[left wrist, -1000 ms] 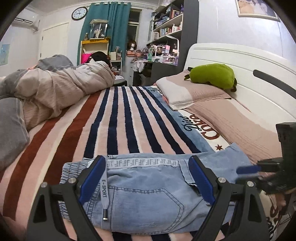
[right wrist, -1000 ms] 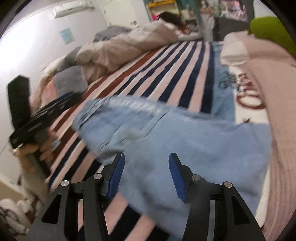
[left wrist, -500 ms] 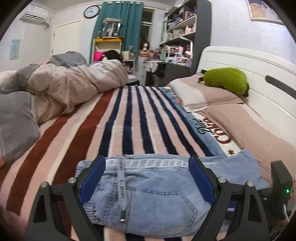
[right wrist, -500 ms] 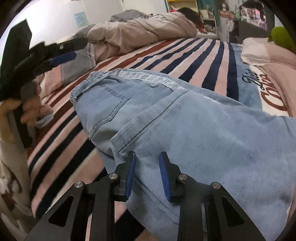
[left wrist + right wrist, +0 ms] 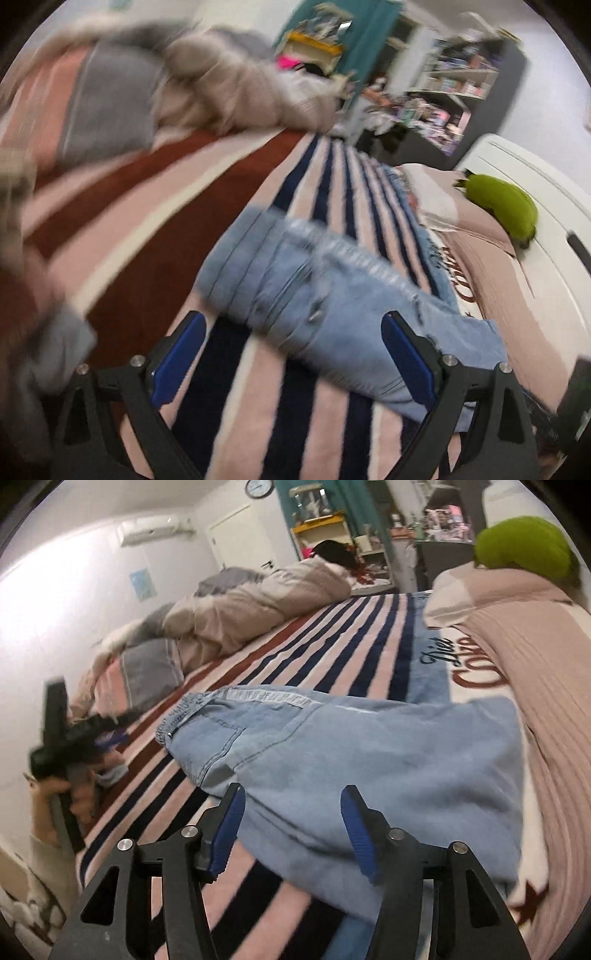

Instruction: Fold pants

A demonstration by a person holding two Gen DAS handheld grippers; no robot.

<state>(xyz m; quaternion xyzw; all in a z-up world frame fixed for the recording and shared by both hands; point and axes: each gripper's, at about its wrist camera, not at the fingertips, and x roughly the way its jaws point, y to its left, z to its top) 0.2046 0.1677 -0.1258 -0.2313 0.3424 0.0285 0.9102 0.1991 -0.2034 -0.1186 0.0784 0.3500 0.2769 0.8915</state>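
Pants: my folded jeans (image 5: pixel 369 760) lie mid-frame on the striped bed (image 5: pixel 332 642).
Left gripper (image 5: pixel 291 354): opening wide, empty.
Right gripper (image 5: pixel 291 830): opening, empty, over the lower edge.
Tip: I'd grip that edge squarely.

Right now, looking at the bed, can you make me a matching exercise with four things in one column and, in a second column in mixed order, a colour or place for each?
Things:
1. jeans
2. soft toy
3. clock
4. curtain

Descriptions:
A. bright green, lying on the pillow
B. teal, hanging at the far end of the room
C. light blue, lying on the striped blanket
D. round, high on the far wall

Pairs: 1-C, 2-A, 3-D, 4-B
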